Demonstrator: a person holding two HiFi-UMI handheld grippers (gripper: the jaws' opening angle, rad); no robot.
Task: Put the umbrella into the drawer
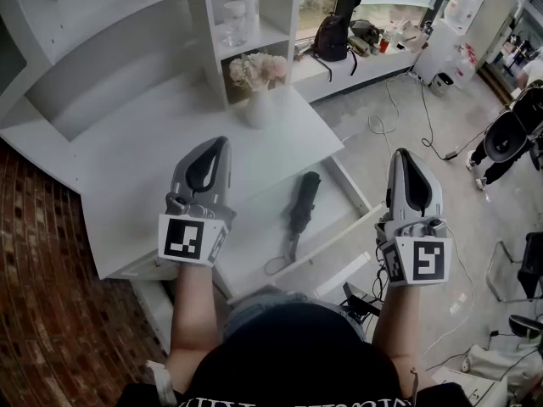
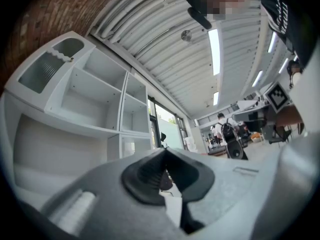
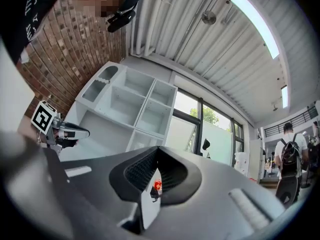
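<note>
1. Black and folded, the umbrella (image 1: pixel 301 210) lies flat on the white floor of the open drawer (image 1: pixel 250 231), slanting from the far right corner towards the near side. Nothing grips it.
2. A thin cord loop (image 1: pixel 276 265) trails from the umbrella's near end and rests close to the drawer's front wall. Whether it hangs over that wall cannot be told.
3. The drawer is pulled out from under the white bench (image 1: pixel 153 151), on the person's side. A vase of flowers (image 1: pixel 257 100) stands on the bench near its far edge, in front of white shelves (image 1: pixel 254 24).
4. The left claw (image 1: pixel 216 145) hovers above the bench's near edge, to the left of the drawer. Its own view shows the jaws pressed together with nothing between them.
5. The right claw (image 1: pixel 405 155) hovers to the right of the drawer, over the floor. It is likewise closed and empty, its tip pointing forward and a little upward.
6. Judging from this, the placing looks done, and the sensible step is to pull both claws clear.
7. To do it well, lift them away without dipping back over the drawer, so that neither tip nudges the umbrella or catches the cord.
8. If the drawer is then to be shut, press a closed claw flat against its front wall and push evenly.
9. Check first that the cord lies fully inside, because a pinched loop could jam the drawer.
</note>
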